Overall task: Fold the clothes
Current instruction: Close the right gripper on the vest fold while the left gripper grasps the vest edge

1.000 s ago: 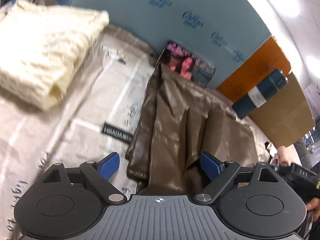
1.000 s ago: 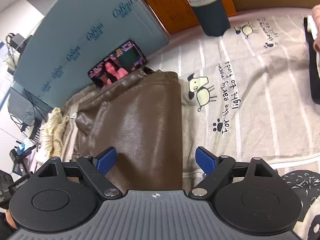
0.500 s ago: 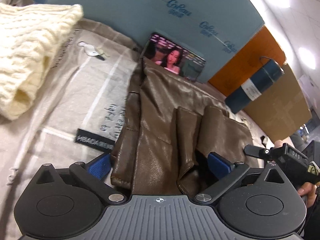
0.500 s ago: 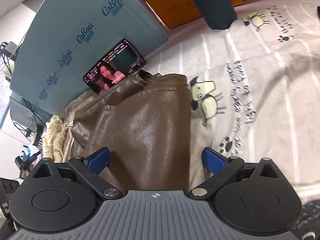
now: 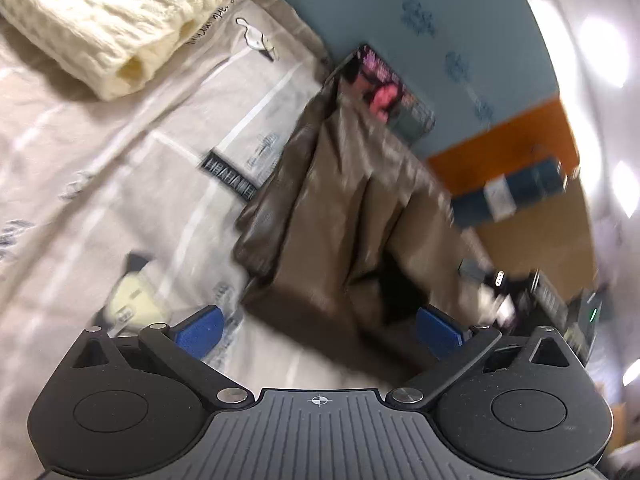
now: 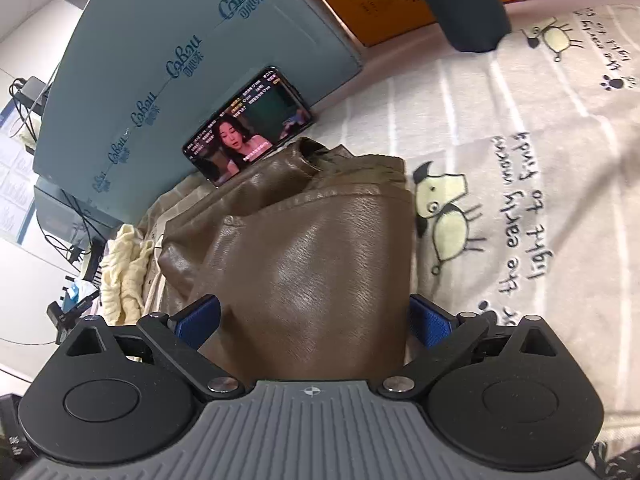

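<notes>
A brown leather jacket point(image 5: 336, 216) lies partly folded on a printed bed sheet point(image 5: 120, 184); it also shows in the right wrist view point(image 6: 304, 264). My left gripper point(image 5: 318, 326) is open and empty just short of the jacket's near edge; this view is blurred. My right gripper point(image 6: 314, 320) is open, its blue pads either side of the jacket's near end, low over it. A folded cream knit sweater point(image 5: 132, 16) lies far left, also visible in the right wrist view point(image 6: 124, 268).
A phone point(image 6: 248, 124) playing video leans on a blue foam board point(image 6: 192, 40) behind the jacket. A dark cylinder bottle point(image 6: 464, 4) stands by an orange board. The sheet point(image 6: 520, 184) with dog prints lies right of the jacket. The other gripper point(image 5: 532, 292) shows at right.
My left gripper has pulled back and tilted, so the jacket sits farther off and the view blurs. My right gripper has moved closer over the jacket's near end. Both stayed open.
</notes>
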`<state>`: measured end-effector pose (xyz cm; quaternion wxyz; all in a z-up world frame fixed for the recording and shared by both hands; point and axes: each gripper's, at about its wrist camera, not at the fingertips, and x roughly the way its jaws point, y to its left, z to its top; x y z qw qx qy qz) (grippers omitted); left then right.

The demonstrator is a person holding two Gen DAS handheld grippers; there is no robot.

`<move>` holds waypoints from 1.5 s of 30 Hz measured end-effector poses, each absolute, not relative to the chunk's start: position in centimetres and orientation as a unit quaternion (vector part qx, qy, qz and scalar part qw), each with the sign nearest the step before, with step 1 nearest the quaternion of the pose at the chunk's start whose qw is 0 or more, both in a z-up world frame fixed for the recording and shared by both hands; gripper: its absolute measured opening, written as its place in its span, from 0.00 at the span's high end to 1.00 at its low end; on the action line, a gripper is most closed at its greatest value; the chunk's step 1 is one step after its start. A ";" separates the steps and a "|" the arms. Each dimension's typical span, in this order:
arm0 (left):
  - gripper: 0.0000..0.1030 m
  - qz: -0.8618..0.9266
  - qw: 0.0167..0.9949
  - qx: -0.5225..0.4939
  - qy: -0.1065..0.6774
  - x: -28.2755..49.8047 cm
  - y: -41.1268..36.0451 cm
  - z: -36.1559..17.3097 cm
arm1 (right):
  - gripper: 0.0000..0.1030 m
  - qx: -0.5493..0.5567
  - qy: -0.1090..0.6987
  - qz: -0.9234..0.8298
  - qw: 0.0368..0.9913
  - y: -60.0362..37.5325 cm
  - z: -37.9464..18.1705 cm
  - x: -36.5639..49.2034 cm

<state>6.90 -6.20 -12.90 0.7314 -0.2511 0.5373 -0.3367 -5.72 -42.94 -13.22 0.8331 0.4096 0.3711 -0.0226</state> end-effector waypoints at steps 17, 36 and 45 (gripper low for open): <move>0.57 -0.310 0.752 -0.283 0.509 8.4 -10.0 -13.7 | 0.56 0.404 0.374 -0.121 0.826 -41.0 -12.0 -5.6; 0.73 -0.349 0.737 -0.257 0.518 10.7 -10.0 -13.8 | 0.83 0.443 0.292 -0.123 0.839 -38.7 -9.9 -9.3; 0.63 -0.321 0.756 -0.280 0.497 10.2 -9.9 -13.9 | 0.69 0.437 0.328 -0.127 0.828 -39.9 -10.9 -8.7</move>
